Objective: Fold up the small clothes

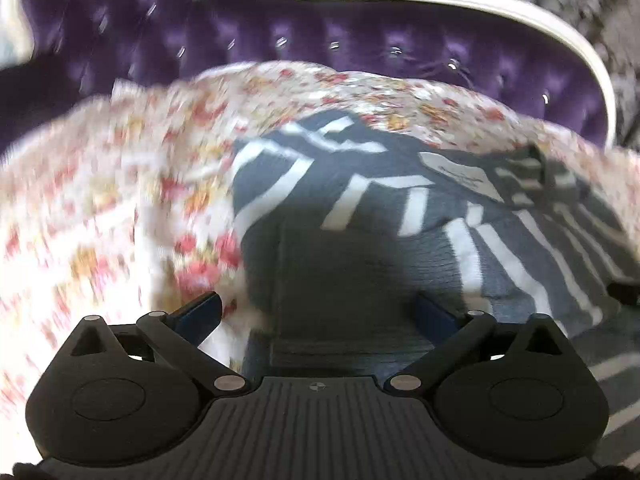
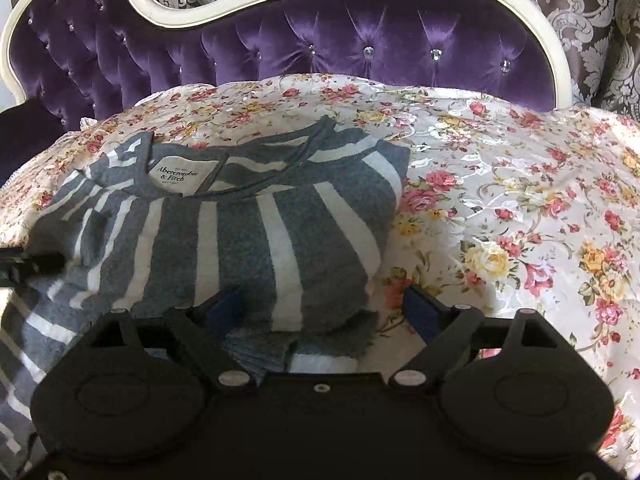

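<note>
1. The right hand-held gripper hangs low over the bed with its blue-padded fingers spread wide. The folded lower edge of the striped sweater lies between them, and neither pad presses on it.
2. The left hand-held gripper also stands wide. Its left finger is over the bedspread, its right finger is over the sweater, and nothing is clamped.
3. The left wrist view is smeared, so whether those fingers touch the cloth is hard to say.
4. The sweater is grey knit with white stripes. It lies folded into a compact block on the floral bedspread, left of centre in the right wrist view.
5. Its neckline faces away from the grippers. A white neck label reading "Abercrombie & Fitch" shows just inside the collar.
6. A sleeve or side part spills out toward the near left, past the folded block.
7. At the left edge of the right wrist view, a dark finger of the other gripper lies at the sweater's left side.
8. Beyond the bedspread rises a purple tufted headboard, studded with crystal buttons and framed in cream.
9. Behind it hangs a damask-patterned curtain or wall covering.
</note>
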`<action>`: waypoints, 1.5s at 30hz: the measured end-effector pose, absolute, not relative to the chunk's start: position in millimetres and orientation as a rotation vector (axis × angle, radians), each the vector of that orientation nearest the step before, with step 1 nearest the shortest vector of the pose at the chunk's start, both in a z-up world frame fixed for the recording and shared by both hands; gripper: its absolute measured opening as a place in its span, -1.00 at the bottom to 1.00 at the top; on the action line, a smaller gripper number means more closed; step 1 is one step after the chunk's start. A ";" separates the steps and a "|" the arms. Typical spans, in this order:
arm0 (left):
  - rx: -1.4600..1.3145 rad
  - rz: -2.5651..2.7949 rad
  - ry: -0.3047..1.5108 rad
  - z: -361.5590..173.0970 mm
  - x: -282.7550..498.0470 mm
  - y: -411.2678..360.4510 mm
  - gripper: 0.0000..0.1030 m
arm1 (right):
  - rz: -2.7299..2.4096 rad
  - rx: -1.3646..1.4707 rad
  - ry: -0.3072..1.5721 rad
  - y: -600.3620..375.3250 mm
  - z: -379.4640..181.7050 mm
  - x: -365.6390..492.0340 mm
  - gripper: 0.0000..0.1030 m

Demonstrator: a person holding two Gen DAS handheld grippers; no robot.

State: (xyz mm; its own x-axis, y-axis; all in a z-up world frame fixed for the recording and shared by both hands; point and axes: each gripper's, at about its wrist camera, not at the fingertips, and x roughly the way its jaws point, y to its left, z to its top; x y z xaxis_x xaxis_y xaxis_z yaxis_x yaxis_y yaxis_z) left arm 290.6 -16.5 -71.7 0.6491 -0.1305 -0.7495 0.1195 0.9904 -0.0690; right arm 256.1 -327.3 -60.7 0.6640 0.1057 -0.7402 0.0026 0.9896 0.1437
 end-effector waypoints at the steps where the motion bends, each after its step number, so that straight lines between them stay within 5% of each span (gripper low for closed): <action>1: -0.053 -0.146 0.846 -72.9 289.7 -10.0 1.00 | 0.060 0.138 0.844 -327.4 -60.7 256.1 0.78; 13: -0.021 -0.060 0.784 -76.7 280.3 -19.8 1.00 | 0.038 0.141 0.862 -324.1 -63.8 256.7 0.99; 45: 0.009 -0.052 0.797 -75.9 284.6 -24.9 1.00 | 0.001 0.208 0.825 -334.2 -62.3 251.0 0.98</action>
State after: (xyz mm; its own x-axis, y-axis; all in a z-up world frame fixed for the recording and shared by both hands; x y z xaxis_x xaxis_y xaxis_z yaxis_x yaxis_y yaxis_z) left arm 284.6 -24.9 -75.9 0.6973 -0.0431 -0.7155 0.0501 0.9987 -0.0114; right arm 251.0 -334.2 -62.3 0.6796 0.0816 -0.7290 0.0798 0.9797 0.1840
